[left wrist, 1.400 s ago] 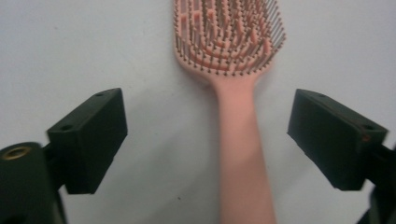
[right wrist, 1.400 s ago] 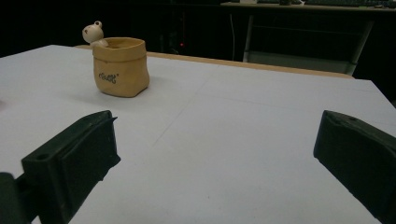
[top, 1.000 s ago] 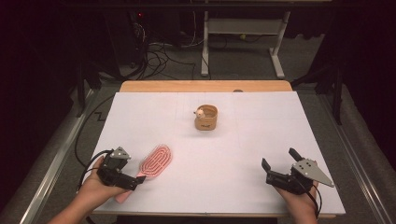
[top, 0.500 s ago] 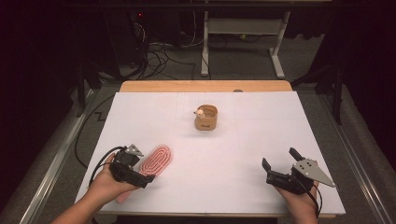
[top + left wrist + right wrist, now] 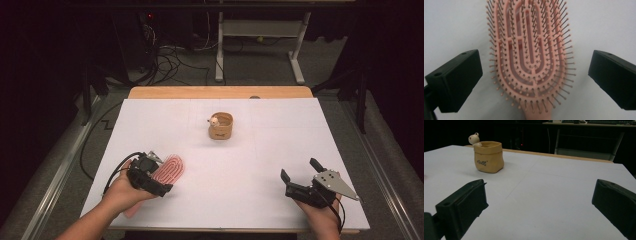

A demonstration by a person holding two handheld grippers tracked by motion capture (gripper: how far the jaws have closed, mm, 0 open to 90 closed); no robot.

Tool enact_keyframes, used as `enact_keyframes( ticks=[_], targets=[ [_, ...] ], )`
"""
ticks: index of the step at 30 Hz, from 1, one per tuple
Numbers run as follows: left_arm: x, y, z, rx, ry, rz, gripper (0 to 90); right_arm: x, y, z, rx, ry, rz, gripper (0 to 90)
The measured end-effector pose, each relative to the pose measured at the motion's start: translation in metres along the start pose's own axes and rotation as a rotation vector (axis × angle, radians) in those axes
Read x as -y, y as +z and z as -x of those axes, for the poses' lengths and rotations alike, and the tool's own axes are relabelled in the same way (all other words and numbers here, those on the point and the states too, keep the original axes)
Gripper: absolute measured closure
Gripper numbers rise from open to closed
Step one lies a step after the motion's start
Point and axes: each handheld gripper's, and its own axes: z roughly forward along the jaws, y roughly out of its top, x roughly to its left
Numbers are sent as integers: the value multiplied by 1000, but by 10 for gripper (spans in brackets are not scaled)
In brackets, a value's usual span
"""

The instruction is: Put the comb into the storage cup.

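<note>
A pink hairbrush (image 5: 169, 169) lies bristles up on the white table cover near the front left. My left gripper (image 5: 154, 181) hovers over its lower end, open, with the brush head (image 5: 530, 53) between the two jaws and touching neither. A tan sack-shaped pot (image 5: 221, 127) with a small bear figure on its rim stands upright at the middle of the table, also in the right gripper view as the pot (image 5: 488, 156). My right gripper (image 5: 300, 176) rests open near the front right, holding nothing.
The white cover (image 5: 280, 145) spans the table, with a wooden edge (image 5: 220, 92) at the back. Beyond it are cables on the floor (image 5: 165, 60) and a white desk frame (image 5: 260, 45). Dark floor flanks both sides.
My left gripper has moved right and forward, from beside the brush to over its handle end. The right gripper, the pot and the brush have stayed put.
</note>
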Motion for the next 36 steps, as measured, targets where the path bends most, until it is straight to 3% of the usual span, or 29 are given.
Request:
enact_keyframes(
  ticks=[13,26,36],
  targets=[
    [-18,2,2,0,9,-6,0,0,0,1,0,6,3,3],
    [-25,23,1,-34,27,-108,31,0,0,1,-1,5,5,2],
    [-30,22,-2,-23,25,-147,96,0,0,1,-3,-2,5,3]
  ],
)
